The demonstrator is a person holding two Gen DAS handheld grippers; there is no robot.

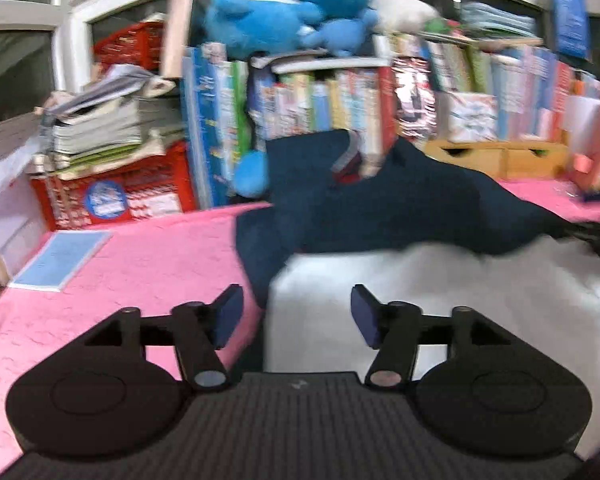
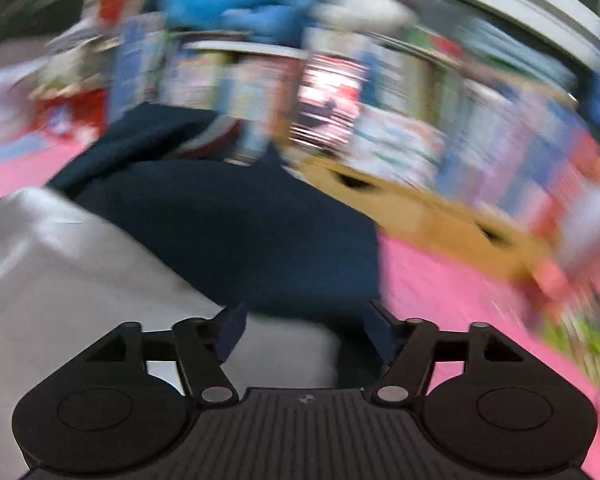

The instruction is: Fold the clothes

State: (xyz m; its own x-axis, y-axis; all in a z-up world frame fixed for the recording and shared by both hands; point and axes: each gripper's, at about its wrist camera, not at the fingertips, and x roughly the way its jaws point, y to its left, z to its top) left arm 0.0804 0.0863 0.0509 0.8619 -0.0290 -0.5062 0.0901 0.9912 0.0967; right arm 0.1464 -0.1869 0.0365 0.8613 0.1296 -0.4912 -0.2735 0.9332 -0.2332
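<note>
On the pink cover (image 1: 148,264) we see a white garment (image 1: 440,300) lying partly over a dark blue one (image 1: 380,208), in front of the row of books (image 1: 320,100). Our left gripper (image 1: 296,316) hovers above the white cloth's left edge, jaws apart and empty. Our right gripper (image 2: 304,336), in a blurred view, is also spread, pinching nothing, over where both garments meet.

Light: bright, even, indoor; soft shadows.
Left wrist view: mild blur, edges bowed.
Right wrist view: heavy streaking blur, worst at edges.
</note>
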